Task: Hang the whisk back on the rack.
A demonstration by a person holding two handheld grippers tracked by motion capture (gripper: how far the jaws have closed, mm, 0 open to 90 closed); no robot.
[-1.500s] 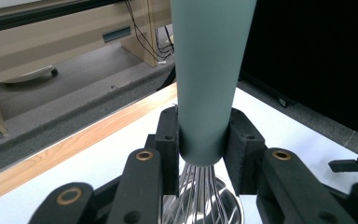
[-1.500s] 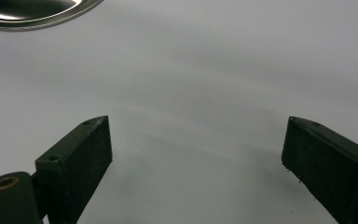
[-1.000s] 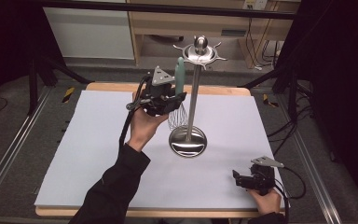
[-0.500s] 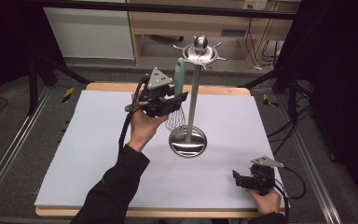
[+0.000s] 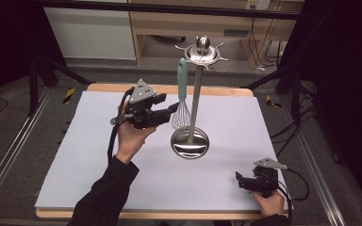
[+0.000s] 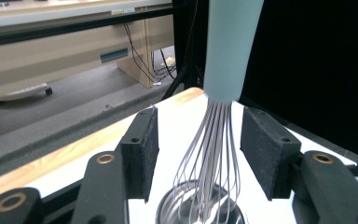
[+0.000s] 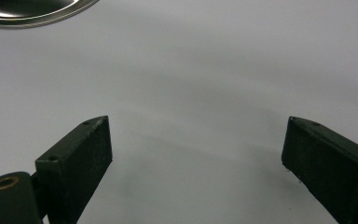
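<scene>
White table (image 5: pixel 99 160), whisk (image 5: pixel 182 101) released (jaws apart)

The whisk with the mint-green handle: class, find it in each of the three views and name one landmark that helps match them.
High view: whisk hangs upright beside the stand's pole, centre, at the left claw.
Left gripper view: centre, wires between the open jaws, handle at top.
Right gripper view: not in it.
Shared landmark: the stand's round steel base.

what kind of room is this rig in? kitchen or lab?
Likely a lab or recording workspace, not a kitchen: a white-covered wooden table inside a black metal frame, loose cables on the floor, and dark curtains at the sides.
</scene>
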